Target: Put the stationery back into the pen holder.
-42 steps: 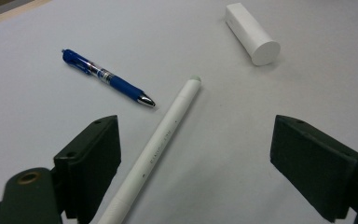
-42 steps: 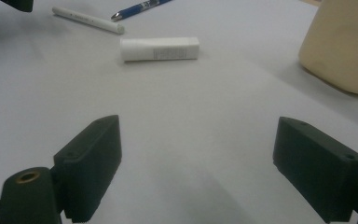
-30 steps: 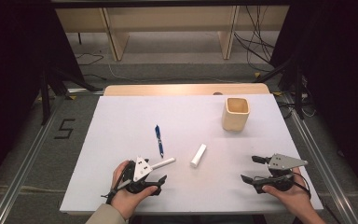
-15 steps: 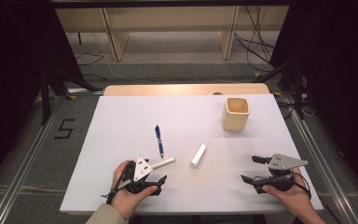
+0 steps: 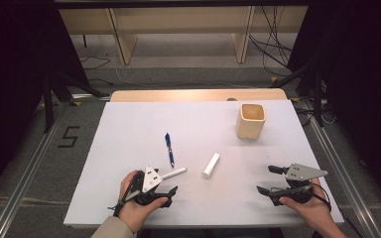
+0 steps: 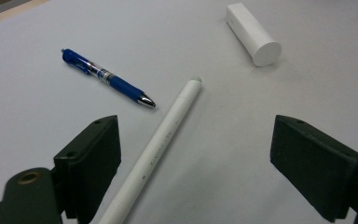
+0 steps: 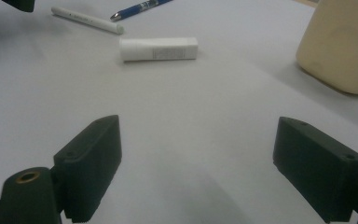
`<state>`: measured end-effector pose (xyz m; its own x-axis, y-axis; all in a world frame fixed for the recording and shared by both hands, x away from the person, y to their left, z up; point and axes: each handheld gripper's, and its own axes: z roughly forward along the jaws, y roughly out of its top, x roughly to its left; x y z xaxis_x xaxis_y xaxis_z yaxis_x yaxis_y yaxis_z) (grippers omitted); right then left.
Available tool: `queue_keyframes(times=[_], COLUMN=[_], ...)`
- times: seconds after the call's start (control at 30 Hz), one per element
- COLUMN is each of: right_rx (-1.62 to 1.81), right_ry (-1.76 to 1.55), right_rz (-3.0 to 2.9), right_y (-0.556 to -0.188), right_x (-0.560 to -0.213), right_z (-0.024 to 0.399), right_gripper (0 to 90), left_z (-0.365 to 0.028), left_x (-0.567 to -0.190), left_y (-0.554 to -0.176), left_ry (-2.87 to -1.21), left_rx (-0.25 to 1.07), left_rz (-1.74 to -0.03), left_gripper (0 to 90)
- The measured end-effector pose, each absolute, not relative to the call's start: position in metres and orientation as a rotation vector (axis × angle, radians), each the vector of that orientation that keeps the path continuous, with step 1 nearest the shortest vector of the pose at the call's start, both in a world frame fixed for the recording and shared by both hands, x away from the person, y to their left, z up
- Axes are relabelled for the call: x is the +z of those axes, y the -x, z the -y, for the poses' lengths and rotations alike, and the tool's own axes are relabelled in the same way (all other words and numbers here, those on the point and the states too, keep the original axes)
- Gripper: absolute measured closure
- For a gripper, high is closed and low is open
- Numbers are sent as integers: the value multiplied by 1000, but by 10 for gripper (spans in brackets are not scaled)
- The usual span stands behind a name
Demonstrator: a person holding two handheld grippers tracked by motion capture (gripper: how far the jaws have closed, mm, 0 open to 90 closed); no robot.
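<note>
My left claw [image 6: 193, 154] gapes over the white pen [image 6: 156, 149], grasping nothing; blue pen [image 6: 107, 78] ahead-left, white tube [image 6: 253, 33] ahead-right. My right claw [image 7: 198, 168] gapes, bare desk [image 7: 191, 140] between; beige cup [image 7: 342, 44] ahead-right. Nothing looks started.

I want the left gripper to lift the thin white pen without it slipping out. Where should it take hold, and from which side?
Grip the white pen mid-barrel, coming from above with the jaws across its width. It lies flat, long and thin, already between the open left gripper jaws, and the blue pen lies apart.
</note>
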<state>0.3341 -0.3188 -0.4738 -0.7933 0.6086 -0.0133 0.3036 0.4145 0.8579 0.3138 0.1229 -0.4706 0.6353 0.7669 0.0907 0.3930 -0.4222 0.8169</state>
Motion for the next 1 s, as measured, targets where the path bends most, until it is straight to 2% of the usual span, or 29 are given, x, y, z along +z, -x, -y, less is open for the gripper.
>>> queue_keyframes(times=[0.33,0.47,0.5,0.77,0.8,0.83,0.87,0.9,1.0], right_rx=[1311,1310,1305,1301,1300,1301,1301,1298,1289], right_ry=[-788,-795,-799,-768,-768,-757,-757,-758,-750], right_rz=[-2352,-2347,-2347,-2354,-2351,-2346,-2346,-2349,-2351], right_y=[-336,-339,-339,-340,-339,-339,-339,-338,-338], right_x=[-474,-474,-474,-474,-474,-474,-474,-472,-472], right_z=[318,316,315,315,316,317,317,318,319], right_gripper=[167,219,259,328,350,413,413,534,680], left_z=[-122,-123,-122,-120,-120,-119,-119,-118,-117], left_x=[-472,-472,-472,-470,-470,-470,-470,-470,-471], left_y=[-314,-314,-314,-313,-313,-312,-312,-312,-312], left_ry=[-2049,-2031,-2020,-2009,-2005,-2000,-2001,-2004,-2011], left_rx=[574,576,577,582,581,581,583,582,582], left_rz=[-903,-903,-908,-923,-929,-933,-933,-930,-931], left_gripper=[163,173,200,274,276,276,276,275,271])
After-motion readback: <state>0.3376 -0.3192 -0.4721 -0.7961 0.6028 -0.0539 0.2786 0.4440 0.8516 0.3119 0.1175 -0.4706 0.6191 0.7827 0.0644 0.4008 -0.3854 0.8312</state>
